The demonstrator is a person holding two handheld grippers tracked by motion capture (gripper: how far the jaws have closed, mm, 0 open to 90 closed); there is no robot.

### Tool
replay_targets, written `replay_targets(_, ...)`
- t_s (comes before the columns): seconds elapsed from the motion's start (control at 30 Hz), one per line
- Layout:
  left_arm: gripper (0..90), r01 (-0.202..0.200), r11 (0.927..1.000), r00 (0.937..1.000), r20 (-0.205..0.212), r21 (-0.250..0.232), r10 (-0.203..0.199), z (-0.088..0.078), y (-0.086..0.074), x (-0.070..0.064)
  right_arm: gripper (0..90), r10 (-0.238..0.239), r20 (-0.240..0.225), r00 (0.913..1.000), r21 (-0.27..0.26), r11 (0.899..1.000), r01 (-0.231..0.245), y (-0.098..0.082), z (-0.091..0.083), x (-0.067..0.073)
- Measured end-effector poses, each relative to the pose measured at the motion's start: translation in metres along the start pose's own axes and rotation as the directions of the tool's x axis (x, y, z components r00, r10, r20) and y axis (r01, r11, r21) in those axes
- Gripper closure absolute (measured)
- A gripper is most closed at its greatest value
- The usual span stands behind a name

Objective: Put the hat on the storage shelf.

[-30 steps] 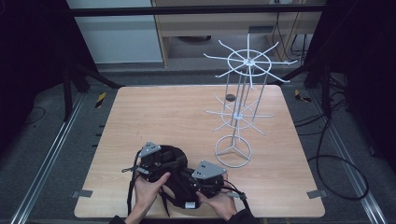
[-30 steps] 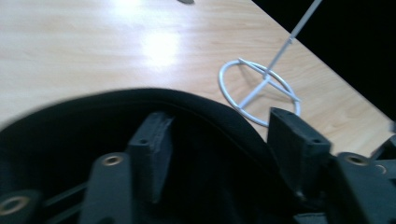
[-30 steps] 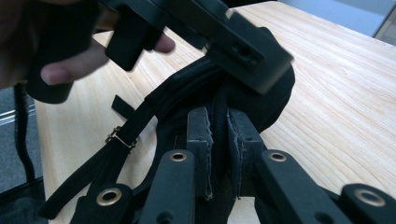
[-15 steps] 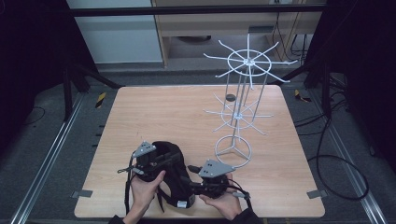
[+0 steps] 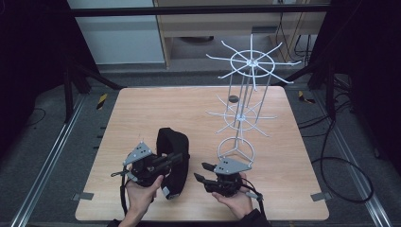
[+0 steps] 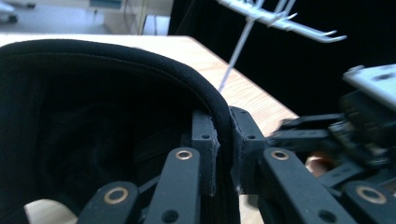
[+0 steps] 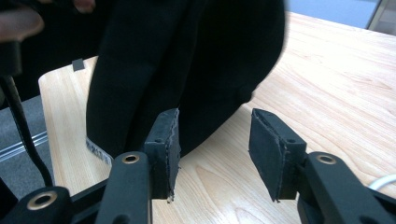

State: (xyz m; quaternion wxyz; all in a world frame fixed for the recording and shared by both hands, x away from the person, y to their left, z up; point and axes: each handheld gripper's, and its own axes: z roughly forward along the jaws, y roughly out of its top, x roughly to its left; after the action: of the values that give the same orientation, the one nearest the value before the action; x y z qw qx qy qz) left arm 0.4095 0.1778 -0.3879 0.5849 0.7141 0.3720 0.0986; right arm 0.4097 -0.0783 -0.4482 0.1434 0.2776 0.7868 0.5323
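Your left tongs (image 5: 176,157) are clamped on the rim of the black cap (image 5: 172,142), lifting it off the tabletop (image 5: 142,109). Your right tongs (image 5: 202,172) have just been opening, nothing between them; the cap sits just beyond. Hanging it on the wire rack (image 5: 246,94), probably the goal, remains.

Left gripper (image 5: 176,157) in the left hand (image 5: 141,191), jaws just closed and pinched together, pointing right, right gripper (image 5: 202,172) in the right hand (image 5: 235,201), jaws just opening, parted, pointing left, both forearms entering from below
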Motion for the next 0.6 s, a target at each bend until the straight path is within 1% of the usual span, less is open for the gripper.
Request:
replay_targets(0.1,81.5,-0.022,0.9997,0.9995,0.024,-0.011,0.022,-0.003,0.003,-0.007,51.4,-0.002,0.002,1.0,0.005,1.0,0.002,-0.001,0.004,0.001)
replay_targets(0.13,81.5,-0.031,0.9994,0.9988,0.039,-0.012,0.031,-0.004,0.005,-0.011,50.2,0.004,0.011,0.9999,0.008,1.0,-0.004,-0.002,0.007,-0.001)
replay_targets(0.17,81.5,-0.031,0.9994,0.9988,0.039,-0.012,0.031,-0.004,0.005,-0.011,50.2,0.004,0.011,0.9999,0.008,1.0,-0.004,-0.002,0.007,-0.001)
replay_targets(0.3,81.6,-0.049,0.9988,0.9974,0.053,-0.011,0.049,-0.005,0.006,-0.016,49.3,0.034,0.027,0.999,-0.004,0.999,-0.034,-0.002,0.011,-0.006)
replay_targets(0.33,81.6,-0.056,0.9984,0.9967,0.058,-0.007,0.057,-0.004,0.005,-0.018,49.5,0.039,0.049,0.998,-0.012,0.999,-0.038,-0.001,0.013,-0.008)
replay_targets(0.4,81.7,-0.059,0.9983,0.9964,0.061,-0.002,0.059,-0.003,0.005,-0.019,50.0,0.046,0.056,0.9974,-0.013,0.999,-0.045,0.0,0.014,-0.009)
replay_targets(0.43,81.7,-0.07,0.9976,0.9954,0.067,0.003,0.069,-0.002,0.004,-0.021,51.3,0.066,0.069,0.9955,-0.017,0.998,-0.065,0.0,0.016,-0.013)
replay_targets(0.47,81.7,-0.07,0.9976,0.9954,0.067,0.003,0.069,-0.002,0.004,-0.021,51.3,0.066,0.069,0.9955,-0.017,0.998,-0.065,0.0,0.016,-0.013)
replay_targets(0.5,81.7,-0.075,0.9972,0.9946,0.072,0.007,0.074,-0.001,0.003,-0.022,51.8,0.076,0.072,0.9945,-0.02,0.997,-0.075,0.0,0.018,-0.015)
replay_targets(0.53,81.7,-0.08,0.9968,0.9939,0.077,0.008,0.079,-0.001,0.003,-0.023,52.5,0.087,0.067,0.9939,-0.017,0.996,-0.087,-0.001,0.02,-0.017)
replay_targets(0.6,81.8,-0.089,0.9959,0.9925,0.085,0.013,0.088,0.0,0.002,-0.025,53.3,0.093,0.061,0.9938,-0.017,0.996,-0.092,-0.001,0.021,-0.018)
